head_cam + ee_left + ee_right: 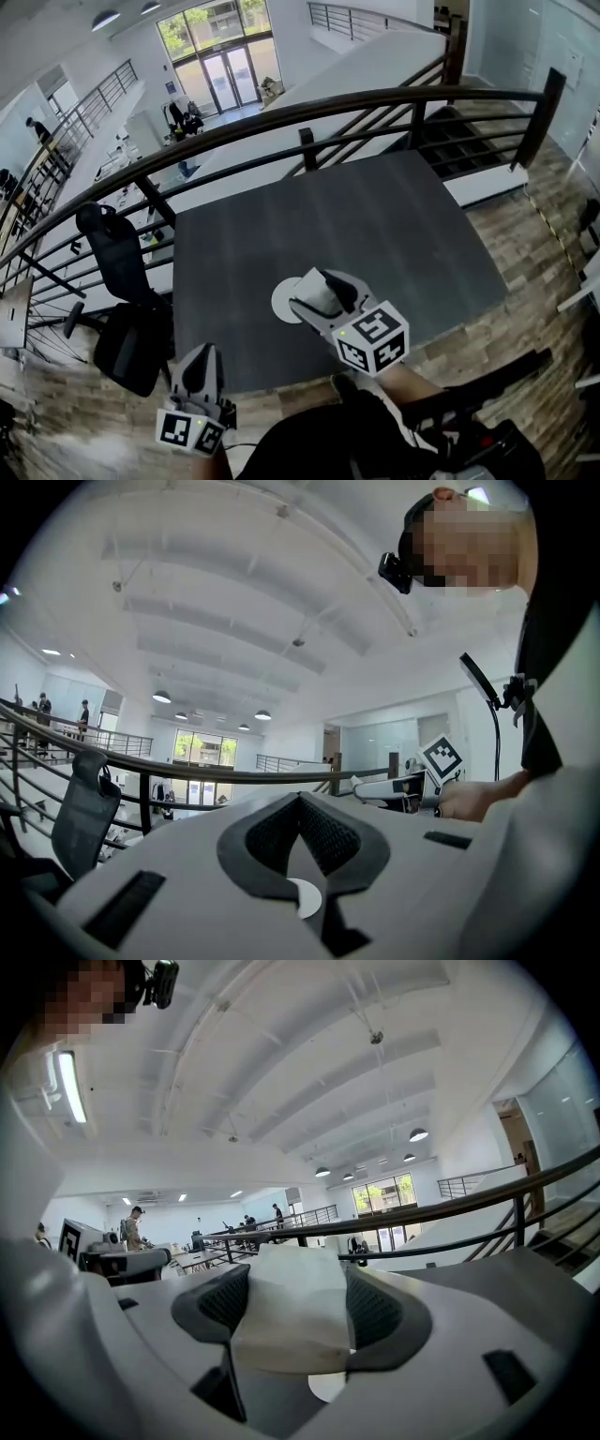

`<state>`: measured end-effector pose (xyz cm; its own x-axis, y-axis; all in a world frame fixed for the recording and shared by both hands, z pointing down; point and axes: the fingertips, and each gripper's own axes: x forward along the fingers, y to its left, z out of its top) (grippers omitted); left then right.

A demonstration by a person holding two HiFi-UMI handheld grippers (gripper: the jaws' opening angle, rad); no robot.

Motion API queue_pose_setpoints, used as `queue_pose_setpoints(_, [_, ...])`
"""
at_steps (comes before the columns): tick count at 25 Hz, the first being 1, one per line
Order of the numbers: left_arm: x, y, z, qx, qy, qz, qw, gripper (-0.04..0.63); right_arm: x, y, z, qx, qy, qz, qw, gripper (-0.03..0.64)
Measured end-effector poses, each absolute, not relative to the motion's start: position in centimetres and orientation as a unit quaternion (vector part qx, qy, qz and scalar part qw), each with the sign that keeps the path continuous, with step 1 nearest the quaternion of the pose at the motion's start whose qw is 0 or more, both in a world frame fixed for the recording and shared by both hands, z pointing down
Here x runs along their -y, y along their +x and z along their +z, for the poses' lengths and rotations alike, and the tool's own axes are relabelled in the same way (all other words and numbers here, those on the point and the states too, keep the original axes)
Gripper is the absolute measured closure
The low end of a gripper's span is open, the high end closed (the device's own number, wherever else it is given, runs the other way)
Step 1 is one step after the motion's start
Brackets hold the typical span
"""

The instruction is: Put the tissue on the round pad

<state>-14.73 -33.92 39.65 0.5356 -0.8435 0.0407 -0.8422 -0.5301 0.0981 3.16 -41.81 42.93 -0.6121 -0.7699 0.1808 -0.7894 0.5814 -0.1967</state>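
Note:
A white folded tissue is clamped in my right gripper, held over the near part of the dark grey table. Just left of it and partly hidden under it lies the white round pad. In the right gripper view the tissue fills the gap between the black pads. My left gripper hangs at the table's front left edge, away from the pad. Its jaws meet with nothing between them.
A black office chair stands left of the table. A black metal railing runs behind it, with an open drop to a lower floor beyond. Wooden floor lies to the right. The person's body fills the bottom edge.

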Motion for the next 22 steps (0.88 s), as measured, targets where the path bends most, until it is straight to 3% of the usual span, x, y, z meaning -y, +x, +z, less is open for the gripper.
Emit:
queue_pose_setpoints(17, [40.7,-15.7,38.6,0.556,0.829,0.019,0.060,0.592,54.6,0.1,52.9,0.900,0.372,0.185,0.131,0.291])
queue_pose_setpoints(22, [41.2,-16.7,39.5,0.576,0.814,0.028,0.071,0.591,56.3,-0.6,59.8,0.890,0.358,0.216,0.180,0.291])
